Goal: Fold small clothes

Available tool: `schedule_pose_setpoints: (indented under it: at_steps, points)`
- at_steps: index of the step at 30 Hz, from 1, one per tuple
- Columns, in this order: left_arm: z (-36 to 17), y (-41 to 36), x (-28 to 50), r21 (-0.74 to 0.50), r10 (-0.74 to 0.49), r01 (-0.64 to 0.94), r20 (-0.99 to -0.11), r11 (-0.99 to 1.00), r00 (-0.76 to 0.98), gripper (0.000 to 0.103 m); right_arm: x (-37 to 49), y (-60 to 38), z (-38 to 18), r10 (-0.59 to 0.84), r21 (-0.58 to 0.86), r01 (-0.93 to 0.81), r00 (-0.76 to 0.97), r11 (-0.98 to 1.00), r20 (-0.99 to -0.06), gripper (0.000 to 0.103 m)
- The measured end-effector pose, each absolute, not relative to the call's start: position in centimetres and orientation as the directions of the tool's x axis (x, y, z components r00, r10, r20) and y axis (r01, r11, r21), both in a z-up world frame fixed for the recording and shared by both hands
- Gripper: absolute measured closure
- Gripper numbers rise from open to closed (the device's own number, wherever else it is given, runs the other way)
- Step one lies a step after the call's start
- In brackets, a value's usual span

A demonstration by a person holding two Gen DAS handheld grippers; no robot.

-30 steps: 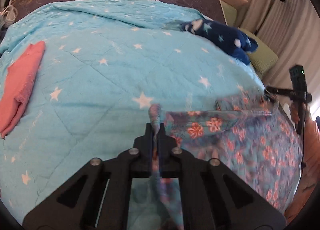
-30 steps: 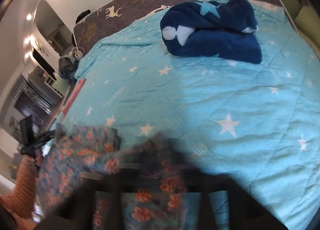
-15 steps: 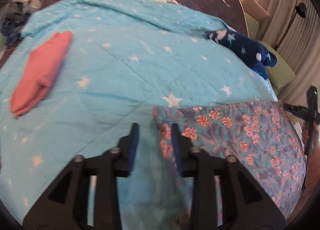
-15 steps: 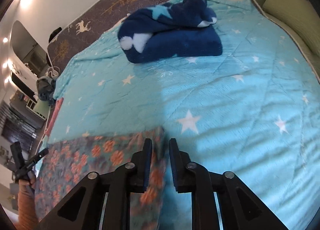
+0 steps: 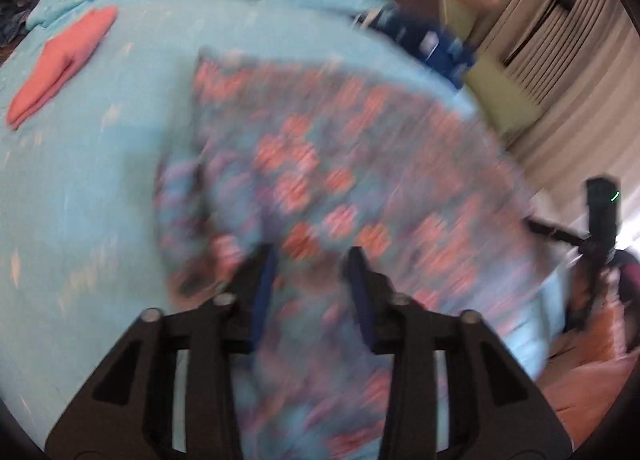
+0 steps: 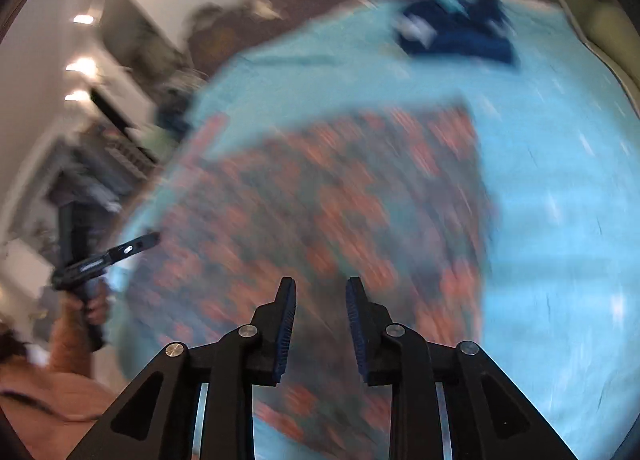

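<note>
- Teal cloth printed with coral flowers, the floral garment [image 5: 344, 188], lies spread on the bed's star-patterned quilt [image 5: 100, 188], near the front edge; laid out flat like this it is ready for creasing, though heavy blur hides its exact outline and edges.
- The left gripper [image 5: 312, 284] hangs over the garment's near left part, its fingers [image 5: 262, 292] parted with only cloth showing between them, gripping nothing.
- The right gripper [image 6: 320, 324] hangs over the near middle in its own view, fingers [image 6: 286, 324] likewise apart and empty, so the garment rests free on the quilt.
- With both grippers above the near portion, my guess is the next grasp is meant for the near hem or corners, to carry them toward the far edge.
- A folded pink piece [image 5: 60, 64] sits far left, probably set aside as finished; a dark blue starred bundle [image 6: 452, 32] lies at the far right, well apart from the work.
</note>
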State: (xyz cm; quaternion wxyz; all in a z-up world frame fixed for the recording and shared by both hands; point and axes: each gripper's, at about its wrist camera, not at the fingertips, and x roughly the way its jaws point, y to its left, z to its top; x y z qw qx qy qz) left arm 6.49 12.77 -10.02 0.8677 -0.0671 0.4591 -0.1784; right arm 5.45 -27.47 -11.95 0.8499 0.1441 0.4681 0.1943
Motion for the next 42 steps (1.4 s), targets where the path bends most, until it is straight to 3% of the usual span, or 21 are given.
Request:
schedule_pose_setpoints:
  at_steps: [2, 4, 8, 10, 12, 16, 20, 28, 31, 36, 42]
  points:
    - [-9.7, 13.1, 5.4, -0.271, -0.368, 0.253, -0.754, 0.929, 0.543, 0.077, 4.4, -28.8, -14.1, 0.446, 0.451, -0.124, 0.511, 0.884, -0.735, 0.084]
    - [-8.7, 13.9, 5.1, -0.313, -0.376, 0.209, -0.748, 0.926, 0.546, 0.077, 3.2, -29.6, -13.8, 0.447, 0.487, -0.08, 0.545, 0.87, -0.709, 0.084]
    - [-6.5, 13.1, 3.1, -0.278, -0.362, 0.231, -0.729, 0.932, 0.581, 0.076, 1.8, -28.1, -11.6, 0.347, 0.387, -0.06, 0.581, 0.92, -0.736, 0.08]
    - [-5.2, 12.1, 1.7, -0.278, -0.402, 0.293, -0.689, 0.915, 0.603, 0.068, 1.0, -27.4, -10.4, 0.37, 0.395, -0.099, 0.607, 0.913, -0.704, 0.08]
    - [-4.8, 11.1, 0.5, -0.265, -0.429, 0.345, -0.669, 0.9, 0.606, 0.051, 0.0, -26.4, -10.0, 0.417, 0.425, -0.143, 0.613, 0.894, -0.671, 0.08]
    - [-8.6, 10.3, 0.2, -0.193, -0.331, 0.296, -0.77, 0.936, 0.545, 0.051, -0.1, -25.0, -13.0, 0.363, 0.367, -0.102, 0.532, 0.925, -0.765, 0.079]
    - [-8.4, 11.0, -1.3, -0.217, -0.358, 0.299, -0.724, 0.929, 0.59, 0.052, -1.7, -26.2, -13.7, 0.396, 0.433, -0.065, 0.541, 0.899, -0.742, 0.08]
    - [-6.1, 12.8, -3.0, -0.259, -0.367, 0.261, -0.68, 0.93, 0.634, 0.052, -3.7, -24.4, -11.8, 0.365, 0.379, -0.106, 0.586, 0.919, -0.723, 0.077]
    - [-6.5, 13.0, -3.2, -0.239, -0.329, 0.227, -0.691, 0.944, 0.644, 0.051, -3.2, -23.1, -11.1, 0.354, 0.355, -0.125, 0.607, 0.927, -0.712, 0.072]
    - [-7.4, 13.5, -3.4, -0.244, -0.302, 0.18, -0.706, 0.953, 0.641, 0.051, -2.5, -20.0, -9.5, 0.362, 0.311, -0.196, 0.635, 0.93, -0.682, 0.052]
    - [-7.4, 14.0, -4.0, -0.236, -0.292, 0.174, -0.703, 0.956, 0.649, 0.046, -1.9, -17.5, -9.3, 0.369, 0.259, -0.262, 0.642, 0.93, -0.673, 0.048]
